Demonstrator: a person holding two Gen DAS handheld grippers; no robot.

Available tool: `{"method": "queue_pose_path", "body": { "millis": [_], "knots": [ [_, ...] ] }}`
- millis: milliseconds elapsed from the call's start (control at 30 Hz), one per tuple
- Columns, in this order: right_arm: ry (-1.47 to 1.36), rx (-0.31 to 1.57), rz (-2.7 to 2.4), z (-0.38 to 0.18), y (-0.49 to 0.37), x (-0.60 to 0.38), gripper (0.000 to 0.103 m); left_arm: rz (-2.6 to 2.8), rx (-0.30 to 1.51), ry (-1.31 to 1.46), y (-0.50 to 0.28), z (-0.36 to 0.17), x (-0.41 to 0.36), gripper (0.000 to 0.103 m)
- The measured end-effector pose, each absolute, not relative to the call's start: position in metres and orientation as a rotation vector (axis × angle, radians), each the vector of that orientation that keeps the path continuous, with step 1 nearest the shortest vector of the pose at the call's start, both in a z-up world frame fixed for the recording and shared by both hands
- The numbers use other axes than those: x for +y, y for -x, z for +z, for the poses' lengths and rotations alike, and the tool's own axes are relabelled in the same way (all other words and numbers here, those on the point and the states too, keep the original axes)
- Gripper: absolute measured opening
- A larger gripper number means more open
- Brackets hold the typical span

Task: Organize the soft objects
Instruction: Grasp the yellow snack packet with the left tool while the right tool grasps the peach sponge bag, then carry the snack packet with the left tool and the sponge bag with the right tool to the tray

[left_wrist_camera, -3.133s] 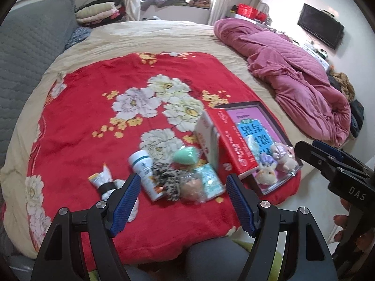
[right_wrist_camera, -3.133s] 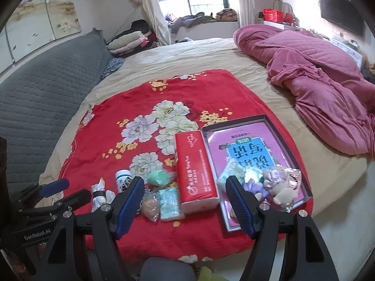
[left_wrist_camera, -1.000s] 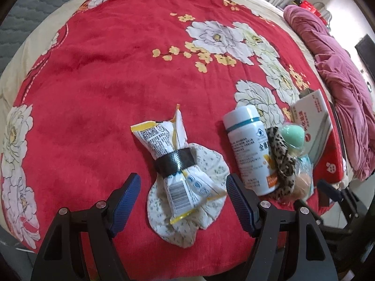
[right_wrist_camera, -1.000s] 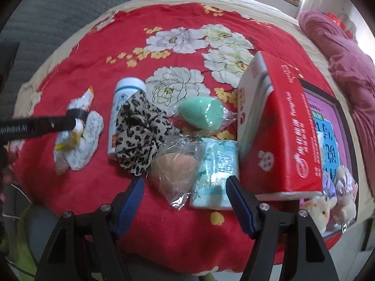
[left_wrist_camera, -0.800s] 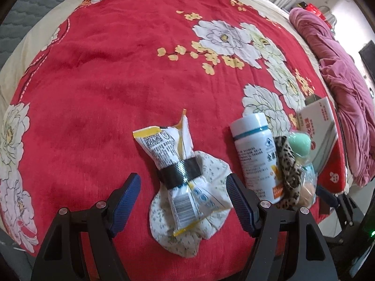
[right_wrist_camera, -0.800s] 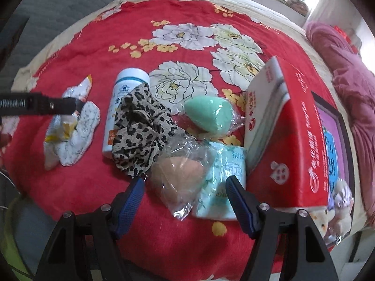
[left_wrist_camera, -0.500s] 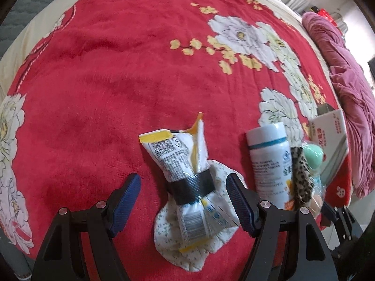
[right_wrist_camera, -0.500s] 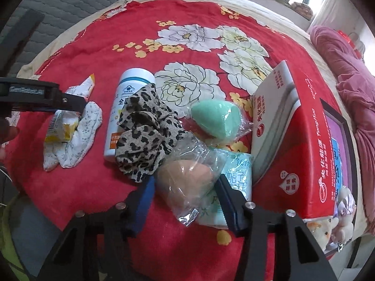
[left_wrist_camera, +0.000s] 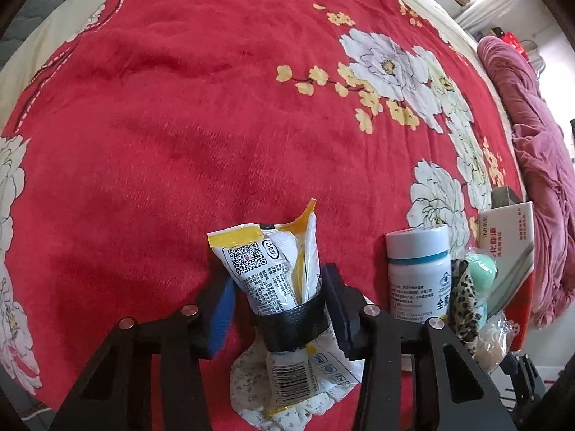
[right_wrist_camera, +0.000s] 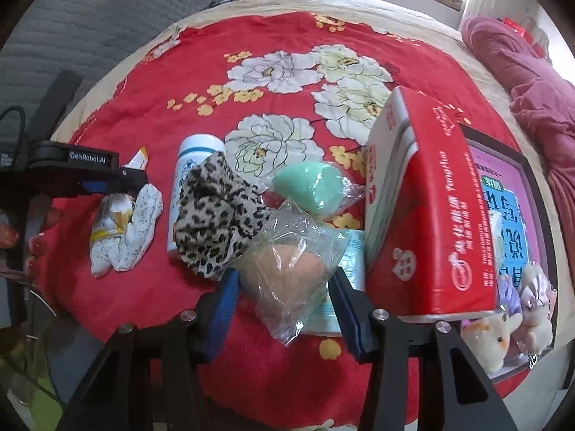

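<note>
Right wrist: red box (right_wrist_camera: 431,215) crowds bagged sponge (right_wrist_camera: 287,269).

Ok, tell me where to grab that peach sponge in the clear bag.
Grip the rounded sponge body, not the loose crinkled film, coming from the near edge as the right tongs already straddle it. The leopard scrunchie and red tissue box crowd its sides.

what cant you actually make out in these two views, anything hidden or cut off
- Left wrist view: the white pill bottle has its base hidden behind the left hand-held gripper and the leopard-print fabric scrunchie.
- Left wrist view: the red tissue box is cut off near the frame edge.
- Right wrist view: the pale green tissue pack is mostly hidden by the bagged peach makeup sponge.
- Right wrist view: the small plush toys are blurred at the rim.
</note>
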State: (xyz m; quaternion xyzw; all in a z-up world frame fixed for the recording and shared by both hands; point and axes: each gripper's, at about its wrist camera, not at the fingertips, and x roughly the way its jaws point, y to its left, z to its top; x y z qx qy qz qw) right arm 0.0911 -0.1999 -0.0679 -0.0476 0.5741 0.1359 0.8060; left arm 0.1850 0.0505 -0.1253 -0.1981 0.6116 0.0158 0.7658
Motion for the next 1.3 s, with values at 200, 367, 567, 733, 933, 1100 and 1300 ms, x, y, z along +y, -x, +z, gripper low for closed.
{"method": "queue_pose_path", "body": {
  "millis": [200,367,567,733,933,1100,1300],
  "knots": [
    [0.055,1.214,0.28,-0.057,-0.092,-0.212,0.051,0.008,1.292,0.435,-0.178,-0.109,0.047,0.045],
    [0.041,1.193,0.277,-0.046,-0.092,-0.215,0.051,-0.021,1.265,0.404,-0.172,-0.088,0.042,0.042],
    [0.025,1.167,0.278,-0.031,-0.091,-0.215,0.051,-0.046,1.226,0.365,-0.164,-0.063,0.033,0.041],
    [0.007,1.143,0.281,-0.018,-0.089,-0.218,0.051,-0.081,1.182,0.342,-0.155,-0.036,0.023,0.041],
    [-0.028,1.118,0.278,-0.002,-0.083,-0.227,0.051,-0.134,1.137,0.306,-0.148,-0.006,0.001,0.041],
    [-0.049,1.088,0.27,0.012,-0.08,-0.238,0.051,-0.169,1.106,0.282,-0.142,0.014,-0.017,0.041],
    [-0.093,1.055,0.243,0.028,-0.075,-0.261,0.051,-0.227,1.082,0.243,-0.135,0.036,-0.048,0.041]
  ]
}}
